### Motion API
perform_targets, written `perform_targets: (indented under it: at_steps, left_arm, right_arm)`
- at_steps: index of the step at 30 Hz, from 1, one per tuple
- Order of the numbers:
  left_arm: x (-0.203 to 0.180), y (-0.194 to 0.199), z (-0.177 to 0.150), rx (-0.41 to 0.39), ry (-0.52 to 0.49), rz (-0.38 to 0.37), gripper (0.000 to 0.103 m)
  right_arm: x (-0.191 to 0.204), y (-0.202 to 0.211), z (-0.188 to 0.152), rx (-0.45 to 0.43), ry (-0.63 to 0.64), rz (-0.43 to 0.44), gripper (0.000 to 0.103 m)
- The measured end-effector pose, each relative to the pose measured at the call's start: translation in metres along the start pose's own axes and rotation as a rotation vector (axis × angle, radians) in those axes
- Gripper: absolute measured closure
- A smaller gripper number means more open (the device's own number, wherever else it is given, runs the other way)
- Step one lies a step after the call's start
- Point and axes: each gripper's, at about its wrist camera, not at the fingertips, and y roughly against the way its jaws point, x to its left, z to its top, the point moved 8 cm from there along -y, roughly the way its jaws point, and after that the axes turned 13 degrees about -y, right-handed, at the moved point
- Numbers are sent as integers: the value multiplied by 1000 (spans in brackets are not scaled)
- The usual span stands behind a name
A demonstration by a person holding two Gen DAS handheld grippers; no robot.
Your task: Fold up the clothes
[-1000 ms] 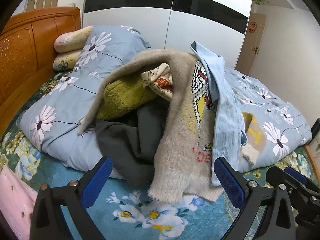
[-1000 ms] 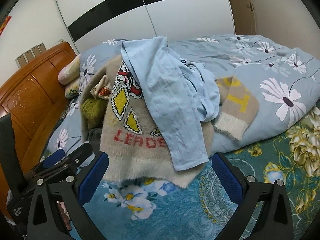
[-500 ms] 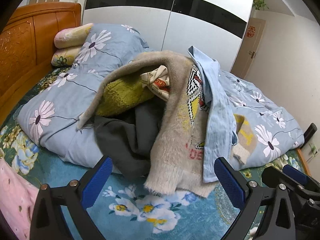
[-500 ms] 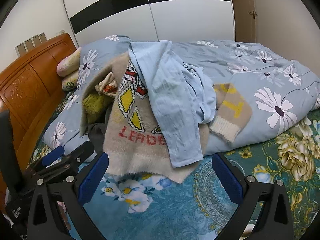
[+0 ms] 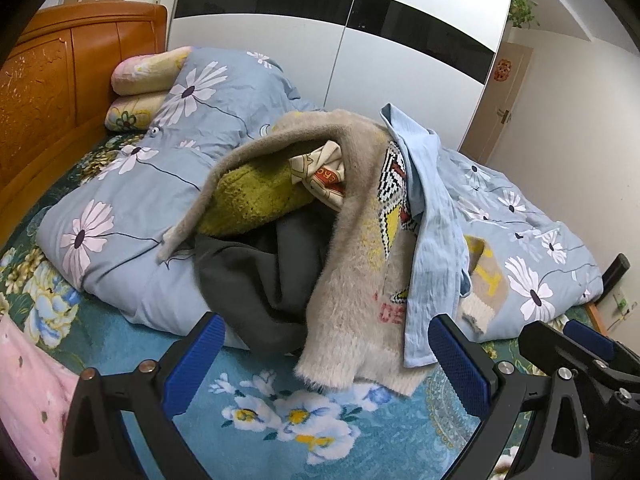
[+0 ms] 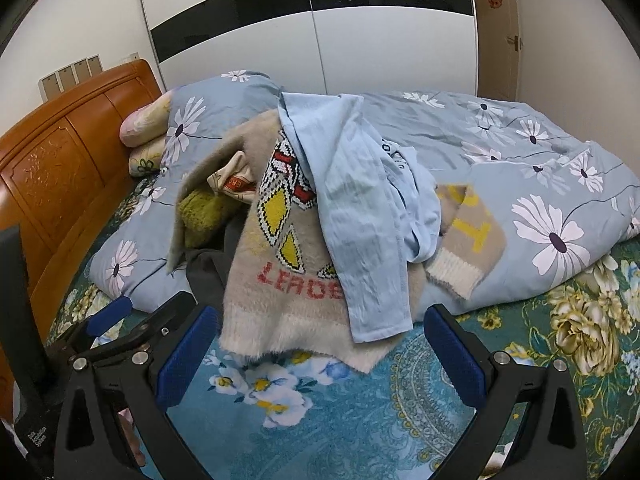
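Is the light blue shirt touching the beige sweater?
Touching. The right wrist view shows the light blue shirt draped directly over the beige sweater, covering part of its red lettering.

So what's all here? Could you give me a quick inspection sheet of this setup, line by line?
Surface: bed sheet, teal with flowers, bare in front of the pile.
Job's things: heap of unfolded clothes; light blue shirt on top, draped over a beige fuzzy sweater; dark grey garment and green fuzzy garment underneath.
Clutter: flowered blue duvet behind the pile; pillows stacked at the headboard; pink cloth at the left edge.
Grippers: left gripper and right gripper both open, fingers empty, short of the clothes.
Cables: nothing seen.
Surroundings: wooden headboard, white wardrobe, door.
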Motion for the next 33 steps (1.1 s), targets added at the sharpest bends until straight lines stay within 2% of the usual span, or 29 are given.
perform_targets:
  at_steps: [20,26,33]
  left_arm:
    - [0,-44,21,3,-12,18,0]
    - [2,-56,23,6,-24,30,0]
    - [27,-32,5,-23,-11,51,0]
  right_arm:
    - [-13,-47,20,24,-5,44,0]
    - [-13,-73,54,5,18,64,0]
    - [15,-119,124,-67,59,55,0]
